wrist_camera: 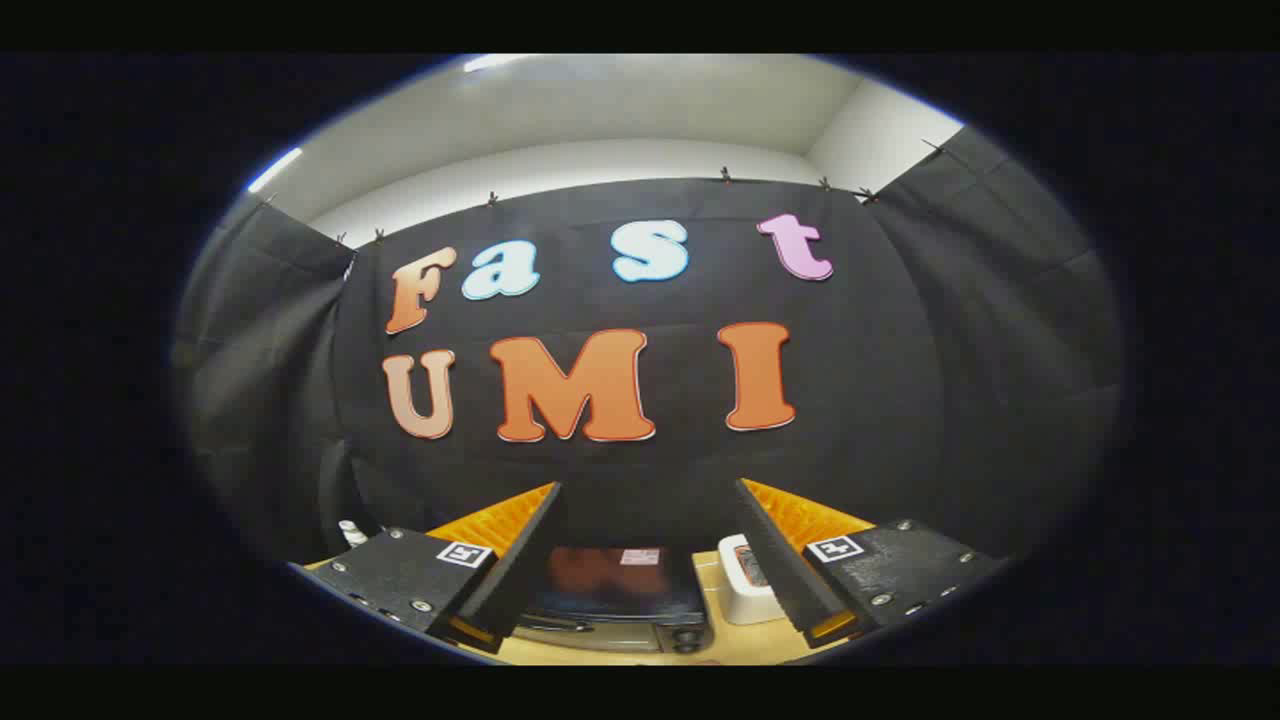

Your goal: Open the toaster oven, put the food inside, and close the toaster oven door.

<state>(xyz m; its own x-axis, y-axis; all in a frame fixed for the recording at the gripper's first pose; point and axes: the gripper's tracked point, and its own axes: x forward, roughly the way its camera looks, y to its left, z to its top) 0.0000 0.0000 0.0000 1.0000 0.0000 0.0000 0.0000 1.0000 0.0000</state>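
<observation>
Here the tool [648,545] was held high w/ fingers spread wide, gripping nothing, prob. to approach the closed toaster oven [610,600] on the tabletop [720,645] below.

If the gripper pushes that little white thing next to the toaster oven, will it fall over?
Probably not easily. The white thing looks squat, standing on the table beside the toaster oven, so it would likely slide. It seems small, maybe light. The open gripper touches nothing.

cloth-walled recording booth [900,400], wooden table [600,652]
</observation>
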